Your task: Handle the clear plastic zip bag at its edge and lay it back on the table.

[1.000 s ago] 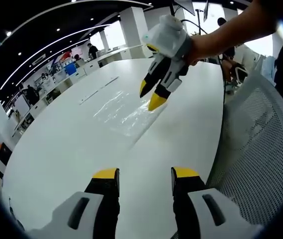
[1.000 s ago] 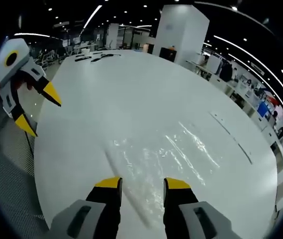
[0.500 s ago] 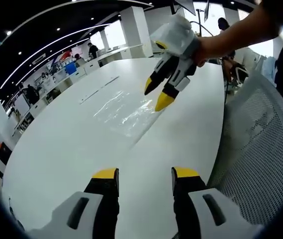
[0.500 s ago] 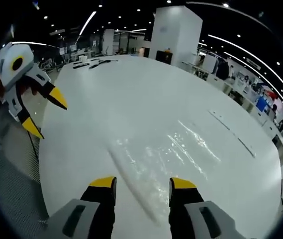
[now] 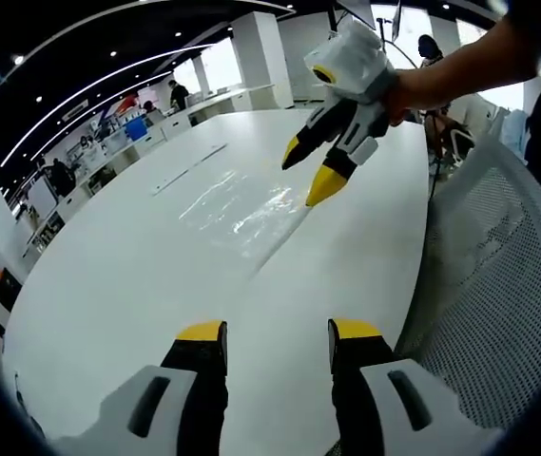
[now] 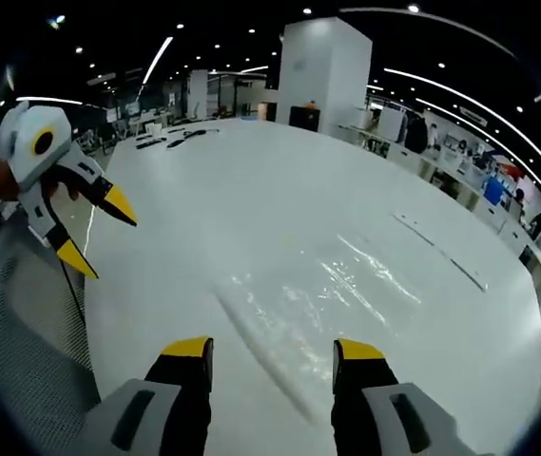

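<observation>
The clear plastic zip bag (image 5: 241, 211) lies flat on the white table (image 5: 137, 285), shiny and wrinkled; in the right gripper view the bag (image 6: 318, 304) spreads just beyond my right gripper. My left gripper (image 5: 275, 332) is open over bare table, short of the bag. My right gripper (image 6: 275, 350) is open and holds nothing; its jaws hang above the bag's near edge. In the left gripper view the right gripper (image 5: 310, 173) hovers above the bag's right edge, apart from it. The left gripper (image 6: 99, 233) shows at the left of the right gripper view.
A mesh chair back (image 5: 498, 285) stands by the table's right edge. Thin strips (image 5: 189, 169) lie on the table beyond the bag. Dark items (image 6: 170, 138) sit at the table's far end. Desks and people fill the office behind.
The right gripper has lifted up and away from the bag, jaws opening wider. The bag stays flat on the table. The left gripper has not moved.
</observation>
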Demonstrator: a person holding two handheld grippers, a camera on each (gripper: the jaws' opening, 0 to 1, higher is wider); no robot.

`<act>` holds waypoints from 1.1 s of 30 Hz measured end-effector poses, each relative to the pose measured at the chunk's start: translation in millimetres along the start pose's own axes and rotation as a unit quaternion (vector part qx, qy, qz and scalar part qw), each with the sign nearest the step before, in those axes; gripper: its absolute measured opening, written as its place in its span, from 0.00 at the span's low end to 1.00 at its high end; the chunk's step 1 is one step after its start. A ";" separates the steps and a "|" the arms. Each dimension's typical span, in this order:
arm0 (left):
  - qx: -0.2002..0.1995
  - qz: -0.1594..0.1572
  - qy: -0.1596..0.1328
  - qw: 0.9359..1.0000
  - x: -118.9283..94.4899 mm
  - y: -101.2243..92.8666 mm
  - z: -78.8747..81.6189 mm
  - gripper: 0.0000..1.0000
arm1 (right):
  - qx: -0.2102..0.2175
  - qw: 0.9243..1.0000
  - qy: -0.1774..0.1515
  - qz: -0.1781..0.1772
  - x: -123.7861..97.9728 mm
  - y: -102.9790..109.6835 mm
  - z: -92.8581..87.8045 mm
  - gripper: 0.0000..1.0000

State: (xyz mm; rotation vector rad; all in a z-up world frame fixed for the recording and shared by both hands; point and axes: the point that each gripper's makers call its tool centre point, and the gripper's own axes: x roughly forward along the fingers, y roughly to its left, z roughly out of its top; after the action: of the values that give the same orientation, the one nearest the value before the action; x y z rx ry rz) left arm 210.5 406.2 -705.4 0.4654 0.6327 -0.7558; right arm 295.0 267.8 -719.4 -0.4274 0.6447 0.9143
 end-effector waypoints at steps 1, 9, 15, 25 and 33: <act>0.000 0.000 0.000 1.000 0.0 0.1 -0.2 0.40 | -0.001 1.000 -0.001 -0.001 -0.2 -0.4 -0.4 0.52; -0.003 -0.002 -0.002 1.000 1.6 0.8 0.3 0.41 | 0.010 1.000 -0.015 -0.010 -5.2 -1.6 -0.6 0.59; -0.005 -0.003 -0.002 1.000 1.2 0.2 0.9 0.42 | 0.022 0.999 -0.031 -0.017 -7.8 -0.6 2.8 0.65; -0.009 -0.004 -0.001 1.000 0.8 1.2 1.4 0.44 | 0.029 0.998 -0.044 -0.027 -11.7 0.6 6.4 0.73; -0.022 0.004 -0.006 1.000 2.3 6.6 5.5 0.52 | 0.051 0.996 -0.058 -0.038 -22.2 -2.0 4.7 0.75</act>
State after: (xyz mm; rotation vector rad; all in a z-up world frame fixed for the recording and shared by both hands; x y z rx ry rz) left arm 218.6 406.0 -702.0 0.4227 0.6356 -0.7361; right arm 288.4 256.5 -700.8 -0.3022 0.5628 0.8246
